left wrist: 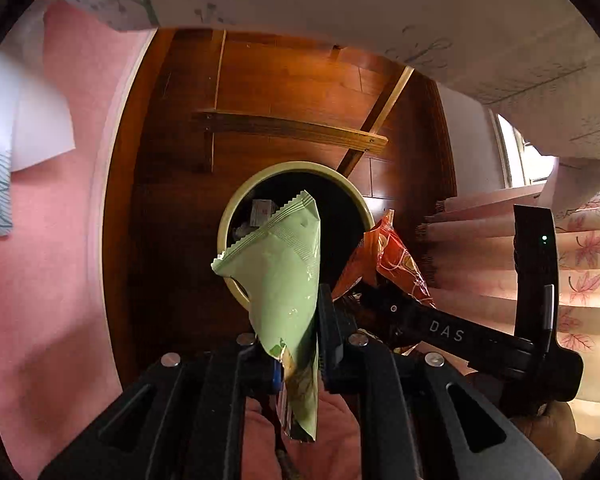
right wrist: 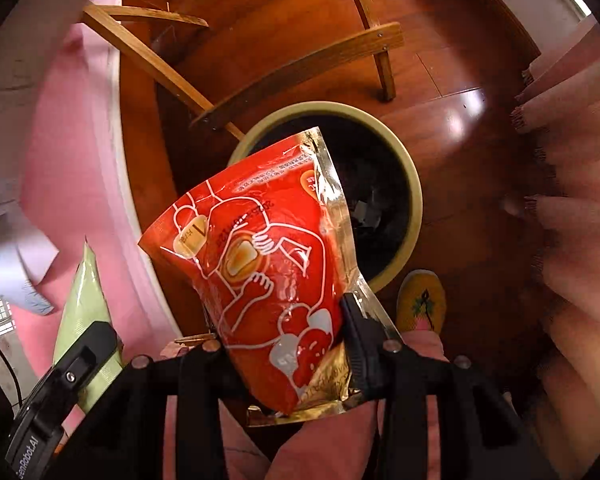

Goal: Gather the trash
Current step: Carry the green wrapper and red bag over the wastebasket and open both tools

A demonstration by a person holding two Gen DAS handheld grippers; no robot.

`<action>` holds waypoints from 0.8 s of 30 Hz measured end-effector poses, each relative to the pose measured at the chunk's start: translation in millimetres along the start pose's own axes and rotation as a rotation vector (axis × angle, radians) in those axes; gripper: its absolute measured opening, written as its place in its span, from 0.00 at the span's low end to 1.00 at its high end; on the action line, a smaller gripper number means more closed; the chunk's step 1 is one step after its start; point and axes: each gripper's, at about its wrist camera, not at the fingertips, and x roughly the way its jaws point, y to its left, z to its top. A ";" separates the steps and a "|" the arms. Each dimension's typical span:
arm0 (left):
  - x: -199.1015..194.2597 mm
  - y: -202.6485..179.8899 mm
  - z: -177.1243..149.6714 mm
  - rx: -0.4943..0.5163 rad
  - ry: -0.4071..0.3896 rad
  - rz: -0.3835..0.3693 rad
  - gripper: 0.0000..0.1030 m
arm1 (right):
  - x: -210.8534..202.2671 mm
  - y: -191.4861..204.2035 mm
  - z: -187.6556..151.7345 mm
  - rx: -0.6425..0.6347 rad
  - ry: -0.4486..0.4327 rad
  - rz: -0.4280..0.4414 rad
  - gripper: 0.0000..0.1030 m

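My left gripper [left wrist: 298,356] is shut on a pale green snack wrapper [left wrist: 280,272] and holds it above the round beige trash bin [left wrist: 236,208] on the wooden floor. Some trash lies inside the bin. My right gripper [right wrist: 292,360] is shut on a red snack bag [right wrist: 260,248] and holds it above the same bin [right wrist: 414,200]. The red bag [left wrist: 396,260] and the right gripper also show to the right in the left wrist view. The green wrapper [right wrist: 84,304] shows at the lower left in the right wrist view.
A wooden chair frame [left wrist: 292,128] stands just behind the bin, also in the right wrist view [right wrist: 300,64]. A pink cloth-covered surface [left wrist: 52,240] lies on the left. Pink pleated fabric [right wrist: 572,200] hangs on the right. A yellow slipper [right wrist: 420,300] is beside the bin.
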 end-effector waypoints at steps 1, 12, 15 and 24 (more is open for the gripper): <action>12.7 1.9 -0.4 0.004 -0.002 0.005 0.12 | 14.3 -3.6 4.9 0.000 0.010 -0.003 0.39; 65.3 9.4 7.6 0.000 -0.019 0.078 0.84 | 68.4 -20.2 31.1 -0.020 0.012 -0.021 0.74; 58.6 12.5 9.0 -0.021 -0.026 0.113 0.92 | 58.8 -17.4 31.3 -0.034 -0.001 -0.022 0.75; -27.9 -5.9 7.6 0.021 -0.095 0.164 0.93 | -34.1 11.4 7.6 -0.126 -0.081 -0.003 0.75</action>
